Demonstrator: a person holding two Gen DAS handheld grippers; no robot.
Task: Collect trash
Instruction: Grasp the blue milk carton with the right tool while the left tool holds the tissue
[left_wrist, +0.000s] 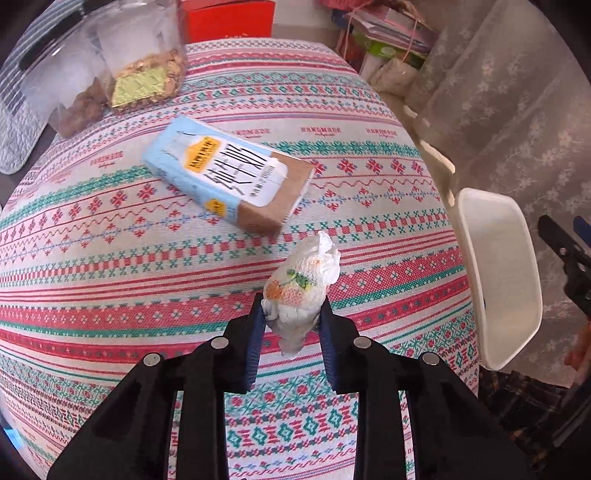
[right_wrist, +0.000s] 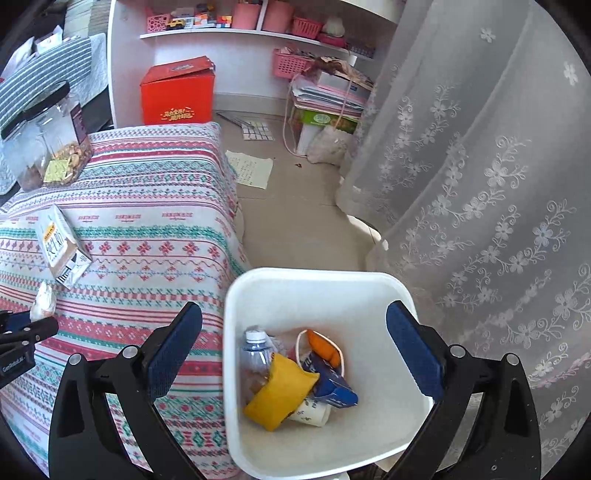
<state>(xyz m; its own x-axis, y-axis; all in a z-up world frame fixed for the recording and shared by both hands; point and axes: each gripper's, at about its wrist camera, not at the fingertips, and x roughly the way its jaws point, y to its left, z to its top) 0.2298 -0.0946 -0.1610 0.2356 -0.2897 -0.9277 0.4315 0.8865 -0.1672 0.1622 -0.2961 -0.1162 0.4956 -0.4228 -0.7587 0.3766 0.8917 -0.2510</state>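
Observation:
My left gripper is shut on a crumpled white tissue with an orange and green print, held above the patterned tablecloth. The tissue also shows in the right wrist view, at the left gripper's tip. A blue and brown milk carton lies flat on the table beyond it; it also shows in the right wrist view. My right gripper is open, above the white trash bin. The bin holds a plastic bottle, a yellow wrapper, a blue packet and a paper cup.
The bin stands off the table's right edge, next to a lace curtain. A clear snack jar stands at the table's far left corner. A red box, paper sheets and pink baskets are on the floor and shelves beyond.

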